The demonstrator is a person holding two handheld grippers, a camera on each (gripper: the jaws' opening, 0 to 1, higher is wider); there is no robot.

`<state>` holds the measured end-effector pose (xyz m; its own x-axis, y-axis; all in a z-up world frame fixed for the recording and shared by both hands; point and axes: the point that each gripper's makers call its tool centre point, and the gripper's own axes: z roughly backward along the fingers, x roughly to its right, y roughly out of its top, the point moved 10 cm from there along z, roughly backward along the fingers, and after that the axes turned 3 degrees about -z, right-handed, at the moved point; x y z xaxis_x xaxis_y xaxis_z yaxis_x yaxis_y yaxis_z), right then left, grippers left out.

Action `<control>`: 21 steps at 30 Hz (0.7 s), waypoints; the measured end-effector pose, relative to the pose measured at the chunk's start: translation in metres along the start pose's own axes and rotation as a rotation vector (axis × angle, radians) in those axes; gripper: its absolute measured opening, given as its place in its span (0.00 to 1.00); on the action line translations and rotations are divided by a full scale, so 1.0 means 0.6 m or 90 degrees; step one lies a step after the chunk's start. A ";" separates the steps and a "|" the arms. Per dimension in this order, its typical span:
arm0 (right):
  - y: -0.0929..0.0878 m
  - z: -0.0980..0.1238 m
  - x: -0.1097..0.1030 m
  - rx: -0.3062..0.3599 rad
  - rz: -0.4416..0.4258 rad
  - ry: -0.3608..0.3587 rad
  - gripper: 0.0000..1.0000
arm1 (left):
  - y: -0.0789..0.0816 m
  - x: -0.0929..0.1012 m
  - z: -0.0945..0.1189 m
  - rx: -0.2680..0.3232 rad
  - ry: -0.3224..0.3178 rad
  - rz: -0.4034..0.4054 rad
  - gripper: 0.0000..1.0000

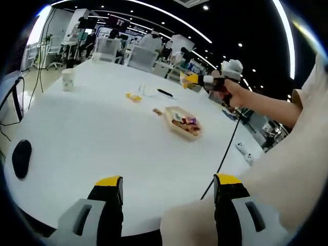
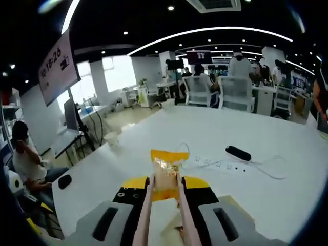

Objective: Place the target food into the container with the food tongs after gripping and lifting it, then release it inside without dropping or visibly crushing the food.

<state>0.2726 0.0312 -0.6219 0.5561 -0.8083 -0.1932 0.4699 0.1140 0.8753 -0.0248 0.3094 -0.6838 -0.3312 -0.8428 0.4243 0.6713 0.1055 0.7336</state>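
Left hand-held gripper (image 1: pixel 167 192) hung low over the near edge of the white tabletop (image 1: pixel 92 138), its yellow-tipped jaws spread wide with nothing between them. Going left to right across that view, a dark mouse-like object (image 1: pixel 21 158) lay near the left edge, a white paper cup (image 1: pixel 68 79) stood far back, and a small yellow snack (image 1: pixel 134 97) lay toward the middle. Just right of it sat the tan container (image 1: pixel 183 123), already holding a few wrapped pieces, with one small piece (image 1: pixel 157 110) on the tabletop just beside it. A black cable (image 1: pixel 225 154) ran across the tabletop between the container and the near edge. Above and right of the container, a person's hand (image 1: pixel 237 93) carried the right hand-held gripper (image 1: pixel 197 79) in the air, something yellow at its tip.

From the right gripper view, the right hand-held gripper (image 2: pixel 165 187) was closed on the pink food tongs (image 2: pixel 145 215), and the tongs pinched a yellow-wrapped snack (image 2: pixel 166 174) held above the tabletop. Beyond it lay a white power strip (image 2: pixel 220 164) with its cord and a black oblong object (image 2: pixel 238 152). Office chairs (image 2: pixel 237 92) stood behind.
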 end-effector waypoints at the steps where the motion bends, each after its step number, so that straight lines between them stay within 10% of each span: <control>1: 0.001 0.002 -0.002 0.001 0.000 -0.001 0.24 | 0.000 0.000 0.000 0.001 0.000 0.000 0.72; 21: 0.021 -0.001 0.027 0.023 -0.006 -0.011 0.24 | 0.002 -0.002 -0.002 -0.002 -0.004 -0.002 0.72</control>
<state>0.2879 0.0198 -0.6140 0.5399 -0.8191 -0.1939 0.4492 0.0856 0.8893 -0.0224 0.3100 -0.6841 -0.3371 -0.8402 0.4249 0.6722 0.1012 0.7334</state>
